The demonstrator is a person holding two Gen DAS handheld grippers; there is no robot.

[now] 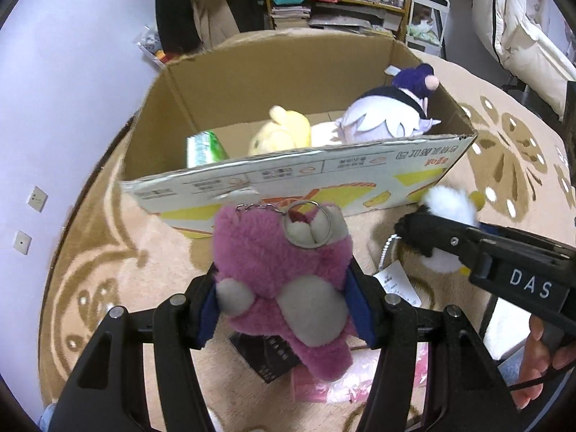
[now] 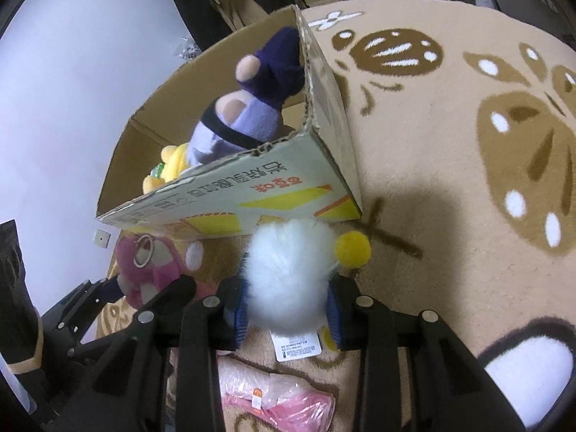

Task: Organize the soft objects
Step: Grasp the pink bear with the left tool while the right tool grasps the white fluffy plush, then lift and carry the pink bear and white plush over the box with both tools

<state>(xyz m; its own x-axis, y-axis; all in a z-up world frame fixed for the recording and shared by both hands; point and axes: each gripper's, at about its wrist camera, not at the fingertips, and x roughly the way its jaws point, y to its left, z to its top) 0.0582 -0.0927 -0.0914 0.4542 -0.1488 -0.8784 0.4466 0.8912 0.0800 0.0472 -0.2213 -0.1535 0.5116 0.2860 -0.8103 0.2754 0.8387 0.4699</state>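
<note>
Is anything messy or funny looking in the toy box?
Yes. The purple-and-white doll lies tipped over in the cardboard box, its foot poking above the rim at the right corner. The box's top edges are also rough and torn.

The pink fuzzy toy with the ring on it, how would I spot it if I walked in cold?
Find the big open cardboard box on the beige patterned rug. Just in front of its printed near wall, the left gripper holds the pink plush between blue pads. Unlike the white fluffy toy in the right gripper, it is magenta with grey patches and a metal keyring.
</note>
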